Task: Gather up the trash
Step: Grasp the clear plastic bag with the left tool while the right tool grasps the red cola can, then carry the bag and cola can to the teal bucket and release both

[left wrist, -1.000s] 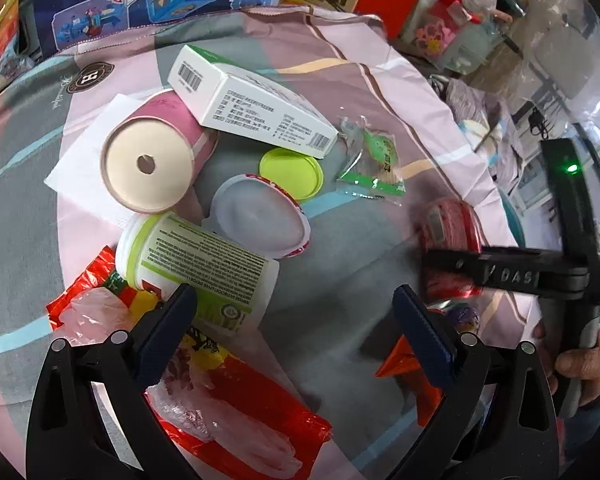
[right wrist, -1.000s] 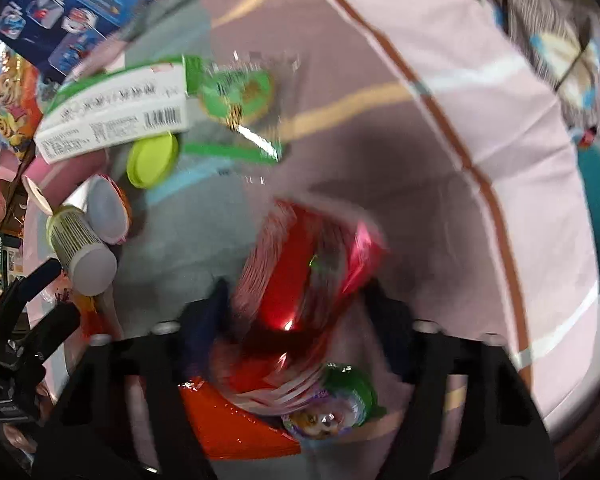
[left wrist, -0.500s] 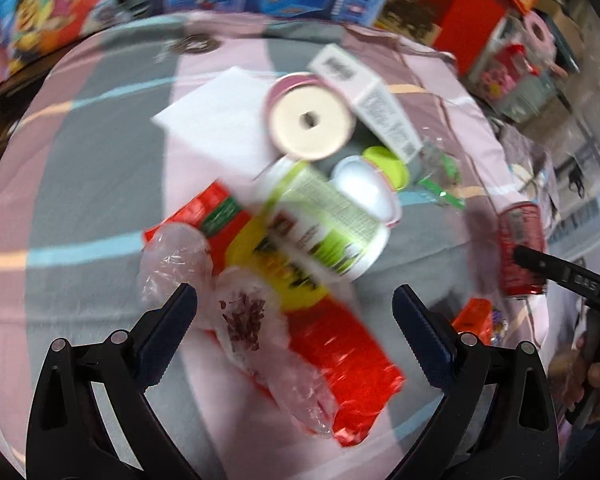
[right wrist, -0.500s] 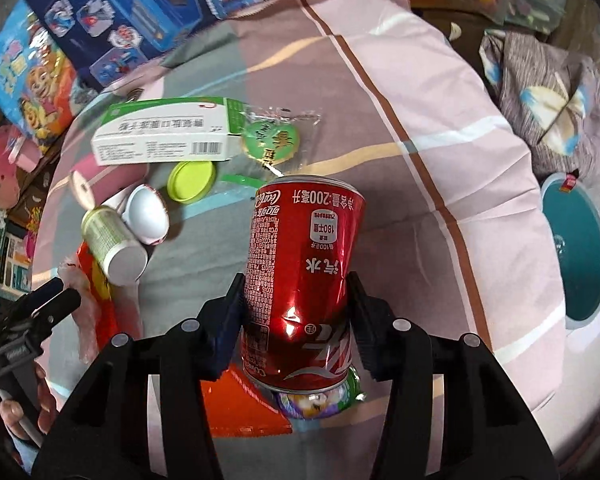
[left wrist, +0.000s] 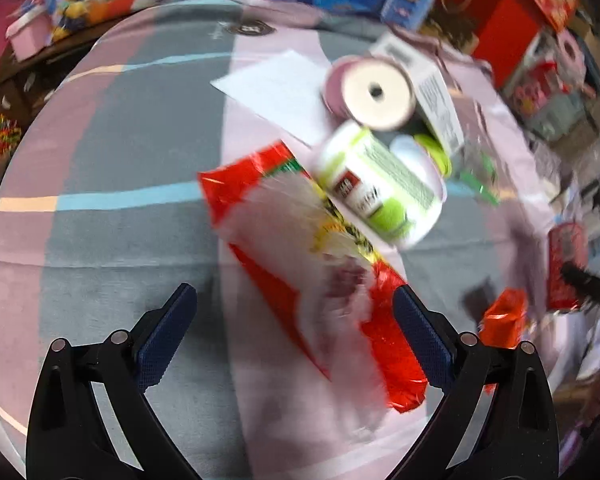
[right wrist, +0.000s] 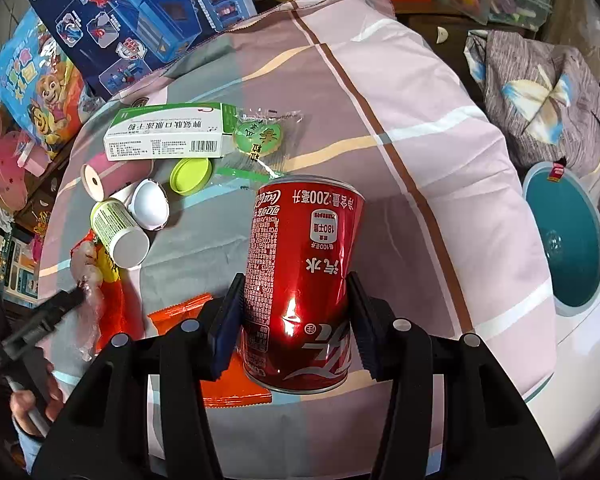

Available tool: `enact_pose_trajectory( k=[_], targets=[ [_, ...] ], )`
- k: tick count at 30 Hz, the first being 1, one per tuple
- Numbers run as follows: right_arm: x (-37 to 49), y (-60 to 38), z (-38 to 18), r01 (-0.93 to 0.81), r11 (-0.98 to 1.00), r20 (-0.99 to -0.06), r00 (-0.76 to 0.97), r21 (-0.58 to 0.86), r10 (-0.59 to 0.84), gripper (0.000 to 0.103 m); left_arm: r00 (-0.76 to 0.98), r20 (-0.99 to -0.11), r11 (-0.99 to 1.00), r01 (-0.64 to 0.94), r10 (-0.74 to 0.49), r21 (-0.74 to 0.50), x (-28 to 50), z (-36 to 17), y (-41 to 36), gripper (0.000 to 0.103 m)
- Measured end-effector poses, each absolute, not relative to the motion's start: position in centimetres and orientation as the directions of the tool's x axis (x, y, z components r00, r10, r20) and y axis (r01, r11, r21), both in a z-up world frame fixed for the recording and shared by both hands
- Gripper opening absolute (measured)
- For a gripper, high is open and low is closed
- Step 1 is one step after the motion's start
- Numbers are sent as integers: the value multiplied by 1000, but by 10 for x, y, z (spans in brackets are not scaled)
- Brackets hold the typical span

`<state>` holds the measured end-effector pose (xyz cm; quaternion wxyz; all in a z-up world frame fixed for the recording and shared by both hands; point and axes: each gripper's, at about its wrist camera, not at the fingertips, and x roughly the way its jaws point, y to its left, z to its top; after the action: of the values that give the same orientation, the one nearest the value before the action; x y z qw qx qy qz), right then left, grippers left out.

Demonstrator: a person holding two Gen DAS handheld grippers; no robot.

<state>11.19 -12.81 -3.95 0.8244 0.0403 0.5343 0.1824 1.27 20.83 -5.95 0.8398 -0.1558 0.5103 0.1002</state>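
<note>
Right gripper [right wrist: 296, 316] is clamped on a dented red aluminium soda can [right wrist: 302, 280], pads pressing both sides, can upright and apparently lifted clear of the striped pink-and-grey cloth [right wrist: 400, 128]. Left gripper [left wrist: 296, 332] has its jaws wide apart w/ nothing between them, hovering over a crumpled red-and-clear plastic snack wrapper [left wrist: 320, 280].

Judged from the frames, the job is early: one item in hand, nothing seen binned yet. A round teal bin w/ white rim [right wrist: 564, 240] sits right of the can, beyond the cloth's edge, and looks the likely drop spot.

Left on the cloth, all left of the can, big to small: white-and-green cardboard medicine box [right wrist: 168, 136] up and left; the red wrapper, lower left under the left gripper; white plastic jar w/ lime-green label [right wrist: 116, 228], lying on its side; pink paper roll w/ cream end [left wrist: 376, 92], past the jar; flat orange foil packet [right wrist: 204, 320], just beside and partly under the can; clear sachet w/ green disc [right wrist: 262, 136], above the can; white oval lid [right wrist: 150, 204] and lime-green round cap [right wrist: 190, 176], between jar and sachet.

Room: the cloth right of the can is bare, so the path to the bin looks open. The left cluster is tight, items touching or overlapping. Toy boxes [right wrist: 140, 12] crowd the far edge.
</note>
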Motion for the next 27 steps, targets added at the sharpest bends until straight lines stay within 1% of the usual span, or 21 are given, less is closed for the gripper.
enact_pose_trajectory(
  k=[1, 2, 3, 4, 5, 9, 13, 16, 18, 19, 22, 27],
  targets=[
    [111, -129, -39, -258, 930, -865, 363, 264, 346, 47, 459, -888, 936, -323, 24, -142, 15, -63, 204, 91],
    [110, -129, -38, -257, 930, -865, 364, 264, 346, 47, 455, -890, 939, -318, 27, -134, 16, -65, 200, 77],
    [109, -130, -38, -257, 930, -864, 367, 263, 345, 47, 446, -895, 941, -311, 22, -133, 18, -68, 198, 58],
    [107, -132, -37, -256, 931, -862, 372, 261, 344, 47, 435, -900, 942, -309, 19, -129, 20, -72, 196, 47],
    [106, -135, -36, -254, 932, -861, 376, 259, 342, 47, 429, -903, 944, -310, 29, -117, 20, -73, 194, 32],
    [106, -148, -35, -232, 935, -855, 388, 269, 343, 47, 457, -888, 944, -313, 50, -108, 15, -60, 194, 31],
    [108, -162, -32, -213, 935, -845, 405, 285, 350, 47, 529, -846, 956, -276, 65, -99, 12, -22, 185, 31],
    [109, -174, -31, -200, 934, -837, 417, 296, 354, 47, 572, -820, 971, -197, 5, -132, 17, 2, 168, 31],
    [110, -185, -28, -187, 934, -831, 427, 304, 356, 47, 589, -808, 984, -136, -17, -119, 24, 12, 150, 31],
    [111, -193, -26, -176, 935, -827, 437, 308, 355, 47, 591, -805, 987, -95, -49, -130, 32, 16, 137, 31],
    [112, -219, -21, -139, 938, -817, 463, 316, 344, 47, 570, -809, 984, -2, -145, -178, 56, 18, 103, 31],
    [115, -275, -15, -48, 947, -806, 512, 316, 295, 48, 528, -814, 970, 162, -242, -183, 94, 17, 27, 31]
  ],
)
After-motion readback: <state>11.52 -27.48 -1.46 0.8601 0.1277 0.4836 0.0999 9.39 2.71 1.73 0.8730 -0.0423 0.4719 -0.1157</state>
